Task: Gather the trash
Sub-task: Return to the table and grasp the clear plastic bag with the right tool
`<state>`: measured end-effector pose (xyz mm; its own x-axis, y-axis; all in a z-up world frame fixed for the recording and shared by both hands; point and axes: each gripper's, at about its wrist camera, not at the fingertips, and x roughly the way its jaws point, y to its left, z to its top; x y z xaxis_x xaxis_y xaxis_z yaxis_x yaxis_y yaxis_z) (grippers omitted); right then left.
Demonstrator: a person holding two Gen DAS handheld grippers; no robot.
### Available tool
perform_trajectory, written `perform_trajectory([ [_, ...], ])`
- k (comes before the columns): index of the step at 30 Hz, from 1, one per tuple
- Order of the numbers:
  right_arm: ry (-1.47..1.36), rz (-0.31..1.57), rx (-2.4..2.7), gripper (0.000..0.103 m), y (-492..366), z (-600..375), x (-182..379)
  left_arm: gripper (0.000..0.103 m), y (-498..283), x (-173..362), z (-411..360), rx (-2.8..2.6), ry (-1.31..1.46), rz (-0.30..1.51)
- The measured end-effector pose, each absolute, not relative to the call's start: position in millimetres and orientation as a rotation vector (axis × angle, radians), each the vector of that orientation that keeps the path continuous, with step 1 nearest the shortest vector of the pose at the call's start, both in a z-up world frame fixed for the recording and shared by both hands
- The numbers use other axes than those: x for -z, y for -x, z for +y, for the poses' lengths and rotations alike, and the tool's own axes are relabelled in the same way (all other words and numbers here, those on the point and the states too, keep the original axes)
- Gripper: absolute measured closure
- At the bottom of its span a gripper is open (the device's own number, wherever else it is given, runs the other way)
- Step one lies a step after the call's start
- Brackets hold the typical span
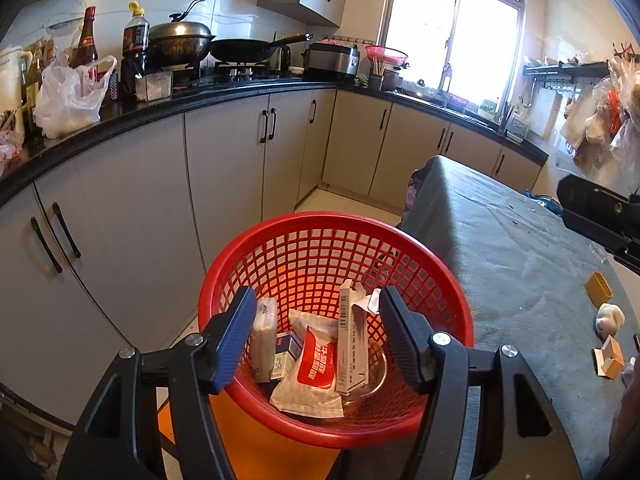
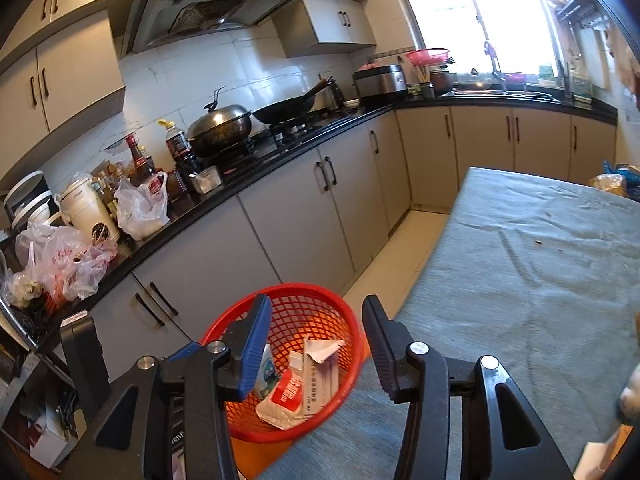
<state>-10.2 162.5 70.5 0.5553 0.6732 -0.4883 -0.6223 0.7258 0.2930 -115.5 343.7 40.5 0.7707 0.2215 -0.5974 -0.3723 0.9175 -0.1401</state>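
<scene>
My left gripper [image 1: 318, 334] and right gripper [image 2: 316, 346] both hang released — nothing held. One red basket [image 1: 460, 312] holds about six wrappers; three scraps lie right.

Premises: a domestic kitchen. Evidence: black L-shaped countertop [image 2: 304, 152] over grey base cabinets [image 2: 304, 216]; gas hob carrying a lidded steel wok [image 2: 220, 124]; steel extractor hood [image 2: 208, 12]; sink beneath the window [image 2: 500, 92]; silver rice cooker [image 2: 380, 78].

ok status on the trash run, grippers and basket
Left gripper and right gripper open, both empty. Red basket holds wrappers and boxes. Scraps left on table; nothing in the way.
</scene>
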Motion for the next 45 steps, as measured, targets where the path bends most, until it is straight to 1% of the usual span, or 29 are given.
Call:
perform_trajectory([
  [12,-0.061,0.621,-0.677,0.05,36,115,-71,0.039,120,-64,293,-0.33,0.129,0.575],
  [18,-0.103,0.583,-0.611,0.05,49,74,-74,0.039,119,-71,262,-0.313,0.09,0.573],
  [25,-0.166,0.593,-0.547,0.05,58,22,-76,0.036,115,-74,226,-0.26,0.046,0.572],
  [33,-0.162,0.587,-0.484,0.05,73,-31,-75,0.033,106,-67,183,-0.166,0.02,0.61],
  [45,-0.287,0.618,-0.238,0.049,89,-157,-61,0.032,101,-36,108,0.039,-0.05,0.701],
])
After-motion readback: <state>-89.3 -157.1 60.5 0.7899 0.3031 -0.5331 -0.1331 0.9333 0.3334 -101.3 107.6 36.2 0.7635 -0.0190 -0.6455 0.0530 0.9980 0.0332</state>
